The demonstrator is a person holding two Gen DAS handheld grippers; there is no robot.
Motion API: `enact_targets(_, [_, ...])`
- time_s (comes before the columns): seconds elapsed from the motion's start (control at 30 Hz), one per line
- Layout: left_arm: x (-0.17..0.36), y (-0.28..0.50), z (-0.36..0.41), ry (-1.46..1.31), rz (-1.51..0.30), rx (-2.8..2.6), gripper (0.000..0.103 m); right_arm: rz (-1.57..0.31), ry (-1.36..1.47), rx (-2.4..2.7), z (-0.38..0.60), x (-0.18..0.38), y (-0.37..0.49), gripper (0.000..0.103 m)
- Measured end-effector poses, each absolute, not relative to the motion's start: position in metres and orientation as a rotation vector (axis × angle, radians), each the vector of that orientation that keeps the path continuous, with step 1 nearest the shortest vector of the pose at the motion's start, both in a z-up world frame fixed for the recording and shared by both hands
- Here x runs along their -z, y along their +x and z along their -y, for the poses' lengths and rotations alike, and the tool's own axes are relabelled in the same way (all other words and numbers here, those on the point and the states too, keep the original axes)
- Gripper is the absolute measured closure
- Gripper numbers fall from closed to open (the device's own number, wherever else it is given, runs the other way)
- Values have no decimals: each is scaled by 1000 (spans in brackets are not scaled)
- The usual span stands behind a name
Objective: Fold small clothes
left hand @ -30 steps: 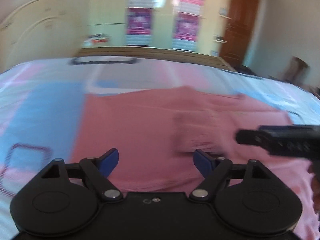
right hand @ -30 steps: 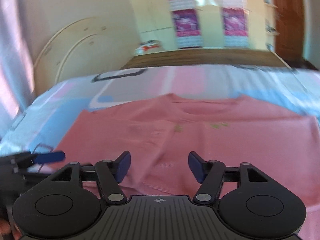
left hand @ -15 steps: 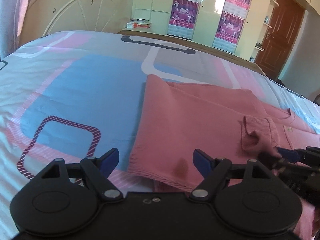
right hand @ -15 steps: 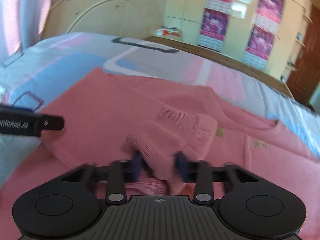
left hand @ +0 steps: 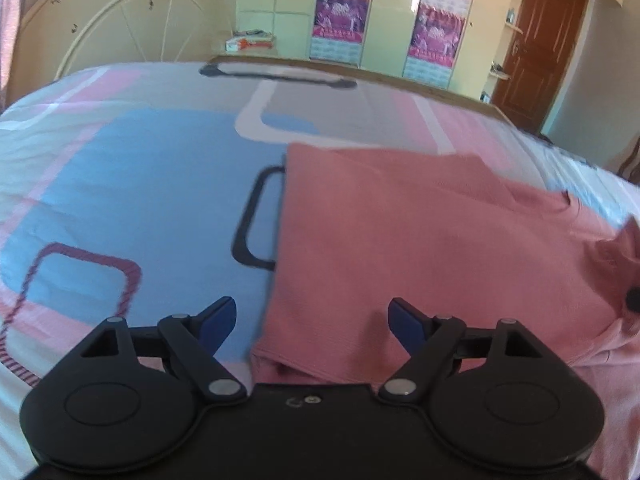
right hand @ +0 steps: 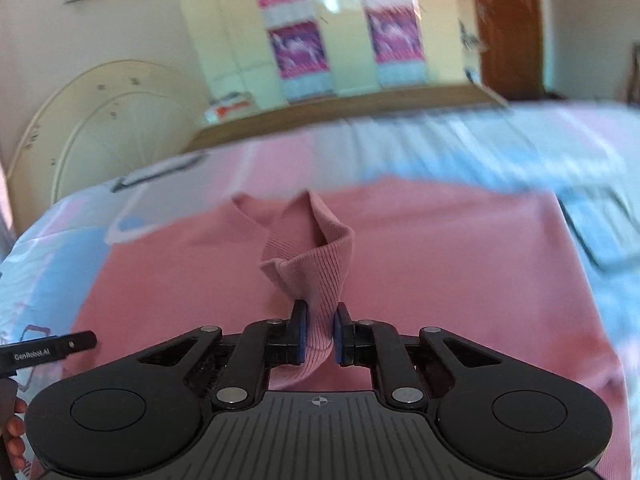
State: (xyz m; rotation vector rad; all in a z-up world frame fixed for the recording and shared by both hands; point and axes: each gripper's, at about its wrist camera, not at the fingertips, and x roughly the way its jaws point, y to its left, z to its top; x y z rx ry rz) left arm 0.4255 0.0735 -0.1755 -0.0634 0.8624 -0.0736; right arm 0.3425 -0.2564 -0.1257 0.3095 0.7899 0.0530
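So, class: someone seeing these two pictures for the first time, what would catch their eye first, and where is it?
First, the ribbed cuff of the pink sweater, rising in a twisted peak at the middle of the right wrist view, with the right claw closing on it. Next, the left claw open over the sweater's near left corner, against the bedcover of blue and pink blocks.

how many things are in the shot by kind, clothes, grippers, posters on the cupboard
pink knit sweater on the patterned bedsheet: 1
black gripper: 2, left gripper open, right gripper closing on the ribbed sleeve cuff
purple posters: 2
total: 5
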Motion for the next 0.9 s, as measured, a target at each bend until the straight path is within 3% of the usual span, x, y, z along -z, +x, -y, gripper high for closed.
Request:
enact_targets(0.1, [180,425,-72,-52,-878,73,21,-818,348,-11,274,134,334,88])
enact_targets(0.13, [179,425,-72,-55,-875,74,21,-811,369,2,281,132,333,74])
enact_targets(0.17, [178,425,-73,-59,-874,72,21,-799,402,-1,290,129,330,53])
enact_targets(0.2, [178,426,-74,-65,-874,68,21,-787,422,5,295,127,330,46])
enact_targets(0.57, [179,472,-85,-140,-873,38,26,-818,466,53,302,144,370,44])
enact_targets(0.6, [179,476,-84,-140,-871,38,27,-821,457,54,301,145,375,45])
enact_targets(0.63, [179,480,-84,-138,-865,37,29,-828,447,44,299,147,379,56])
enact_targets(0.67, [179,483,-83,-137,-859,39,33,-836,435,28,296,148,382,82])
enact_targets(0.7, [180,487,-82,-137,-854,41,40,-849,427,3,293,149,385,92])
enact_targets(0.77, [181,495,-82,-145,-847,47,49,-855,385,-9,285,147,386,94])
enact_targets(0.83, [181,499,-82,-156,-833,45,68,-840,352,-24,281,142,383,96])
enact_targets(0.87, [180,501,-82,-164,-825,53,86,-818,353,-25,282,139,380,97])
enact_targets(0.9, [179,501,-82,-165,-817,48,88,-786,344,-16,283,133,374,97])
